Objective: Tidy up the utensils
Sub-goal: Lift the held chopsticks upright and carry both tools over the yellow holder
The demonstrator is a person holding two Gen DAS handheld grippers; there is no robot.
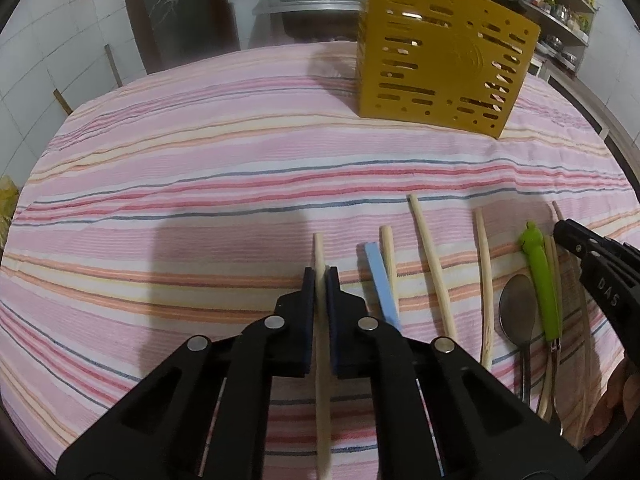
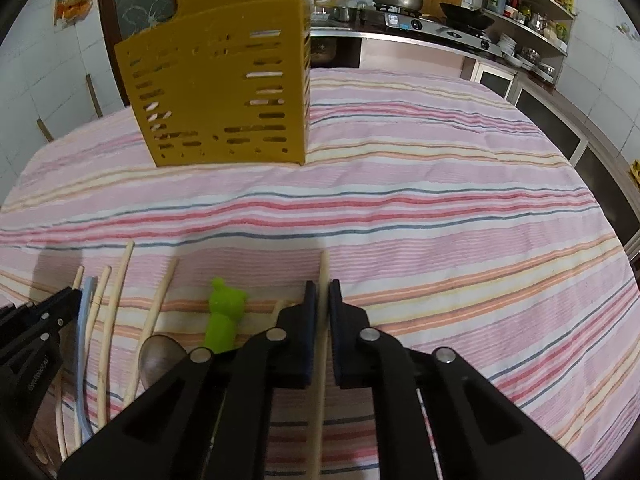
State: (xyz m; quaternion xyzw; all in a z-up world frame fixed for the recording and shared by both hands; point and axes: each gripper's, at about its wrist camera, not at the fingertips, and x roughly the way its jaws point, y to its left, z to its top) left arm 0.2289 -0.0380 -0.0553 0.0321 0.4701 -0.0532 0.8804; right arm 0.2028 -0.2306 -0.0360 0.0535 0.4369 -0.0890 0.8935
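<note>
Striped cloth (image 1: 200,168) covers the table under both my grippers. Yellow slotted holder (image 1: 444,56) stands upright well ahead of my jaws, likely the drop spot, mouth up. My left gripper (image 1: 321,276) is clamped on 1 pale chopstick (image 1: 319,248), tip poking past the pads; gripped near that end, probably so it tips into the holder. My right gripper (image 2: 322,288) pinches another chopstick (image 2: 323,268) the same way. Between the 2 grippers lie loose sticks, a spoon (image 1: 518,308), a green-handled utensil (image 1: 540,276).

Black left tool (image 1: 320,276), silver rivets, dark blue pads; right tool (image 2: 323,290) alike
</note>
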